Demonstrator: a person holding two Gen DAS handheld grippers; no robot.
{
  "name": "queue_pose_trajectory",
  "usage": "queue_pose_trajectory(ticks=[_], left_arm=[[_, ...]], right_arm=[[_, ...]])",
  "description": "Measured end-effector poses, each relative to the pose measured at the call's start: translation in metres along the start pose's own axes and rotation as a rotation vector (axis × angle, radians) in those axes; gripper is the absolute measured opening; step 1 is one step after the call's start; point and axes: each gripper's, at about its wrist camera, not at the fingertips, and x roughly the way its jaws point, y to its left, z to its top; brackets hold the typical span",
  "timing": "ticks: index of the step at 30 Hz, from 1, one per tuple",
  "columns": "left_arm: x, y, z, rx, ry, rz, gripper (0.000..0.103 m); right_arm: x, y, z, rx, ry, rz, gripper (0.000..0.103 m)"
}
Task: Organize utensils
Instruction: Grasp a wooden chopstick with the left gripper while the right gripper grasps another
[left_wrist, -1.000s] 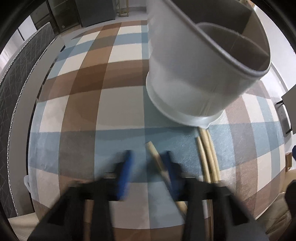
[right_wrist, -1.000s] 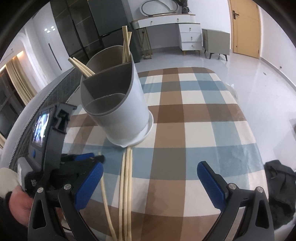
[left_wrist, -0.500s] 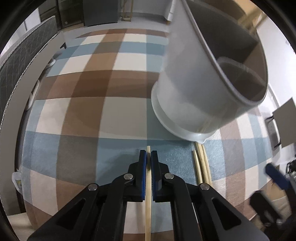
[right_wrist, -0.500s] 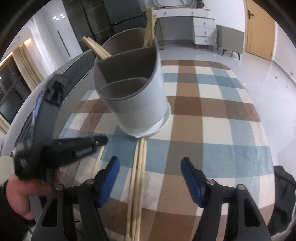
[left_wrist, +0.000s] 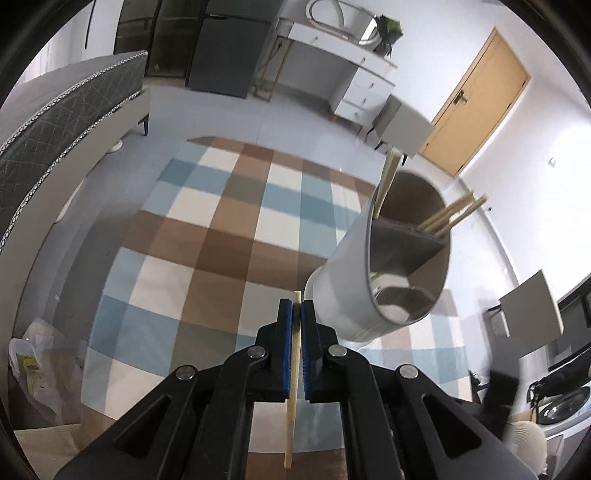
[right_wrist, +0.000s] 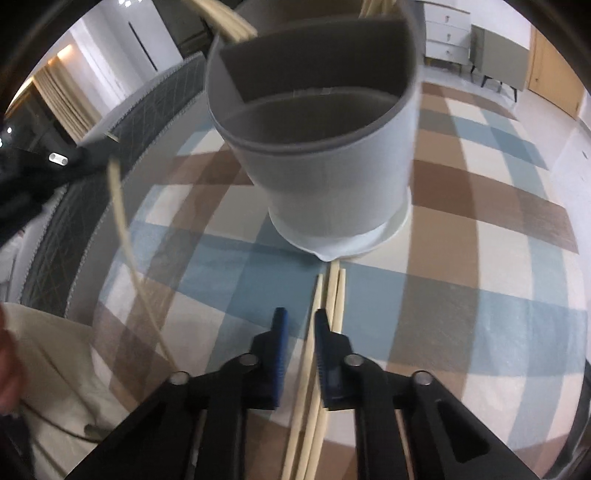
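Left gripper (left_wrist: 297, 314) clenched on single chopstick (left_wrist: 293, 387), lifted off counter; grey divided utensil holder (left_wrist: 384, 280) ahead-right of it. I'd tip chopstick upright and aim for rear compartment with other chopsticks (left_wrist: 448, 216).

Right gripper (right_wrist: 299, 325) closing over loose chopsticks (right_wrist: 334, 295) lying just ahead of it, below holder; pads look not yet pressing. I'd centre one stick first.

Counter wears plaid cloth (left_wrist: 207, 229); bedroom beyond: bed (left_wrist: 55, 122), white dresser (left_wrist: 354, 85), wooden door (left_wrist: 476, 110).

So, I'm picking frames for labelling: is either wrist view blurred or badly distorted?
Left wrist view: mostly sharp, the gripper crisp, the holder slightly smeared; fisheye bends the tablecloth. Right wrist view: softer overall, motion blur on the holder and the raised chopstick, edges dim.
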Motion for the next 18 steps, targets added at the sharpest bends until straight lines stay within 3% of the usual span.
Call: queue_pose_trajectory(ticks=[14, 18], left_arm=[[-0.005, 0.008, 0.009, -0.055, 0.011, -0.053, 0.000], [-0.004, 0.007, 0.009, -0.049, 0.017, -0.054, 0.000]], right_arm=[[0.028, 0.007, 0.014, -0.030, 0.061, -0.098, 0.010], [0.030, 0.022, 0.016, -0.116, 0.053, -0.165, 0.011]])
